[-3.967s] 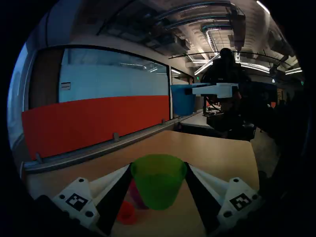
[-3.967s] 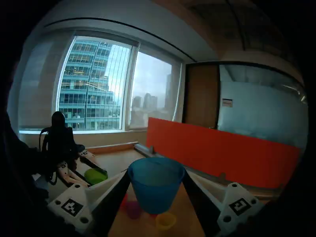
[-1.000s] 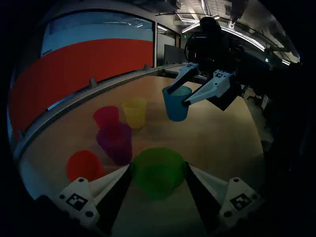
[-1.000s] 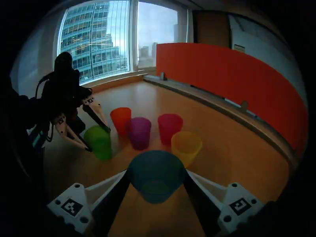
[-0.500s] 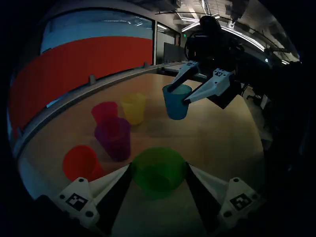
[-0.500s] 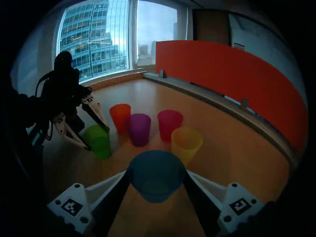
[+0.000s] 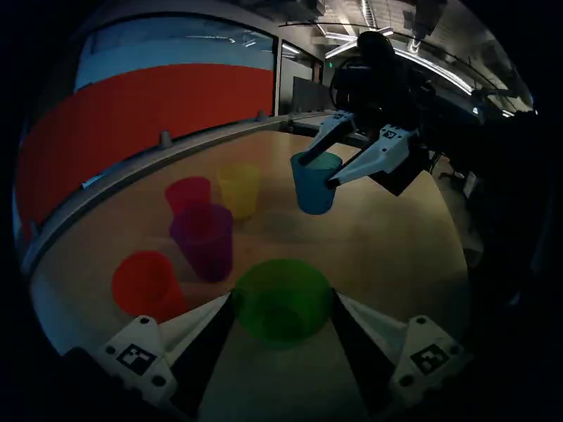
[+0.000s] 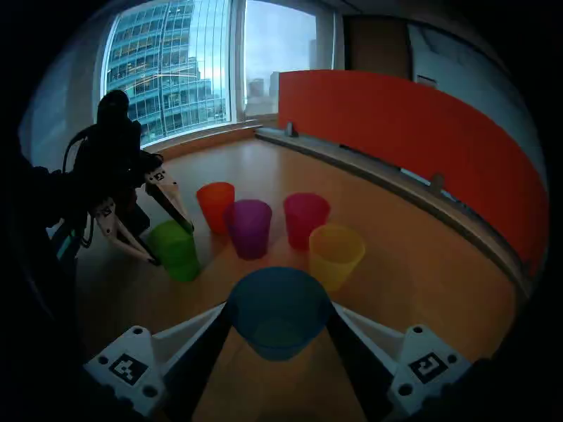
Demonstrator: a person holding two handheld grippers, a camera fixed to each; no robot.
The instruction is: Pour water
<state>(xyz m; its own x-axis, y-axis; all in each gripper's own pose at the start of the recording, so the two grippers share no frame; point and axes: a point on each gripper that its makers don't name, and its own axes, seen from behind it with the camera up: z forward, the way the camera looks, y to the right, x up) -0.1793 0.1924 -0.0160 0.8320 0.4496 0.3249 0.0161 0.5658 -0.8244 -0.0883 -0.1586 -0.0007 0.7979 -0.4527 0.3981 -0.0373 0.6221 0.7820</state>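
Pinching a green cup from both sides, the left gripper is holding it upright, mouth open toward the camera, with both fingers pressing on the cup's wall. In the right gripper view this cup is hanging low over the counter, just beside a red cup. Whether its base is touching the wood cannot be told.

The right gripper is clamping a blue cup the same way, one finger on each side of it near the rim. From the left gripper view, the blue cup is being carried clear above the counter, roughly upright, its shadow falling on the wood below. Whether either held cup is carrying water cannot be told in the dim light.

Four more cups are standing upright on the counter in a loose cluster between the two grippers. A purple cup is sitting between the red one and a pink cup, and a yellow cup is standing just beside the pink one. The blue cup is hovering near the yellow cup, while the green cup is sitting at the red end of the cluster.

An orange partition is running along one edge of the counter. A window beyond the counter's end is showing tall buildings.
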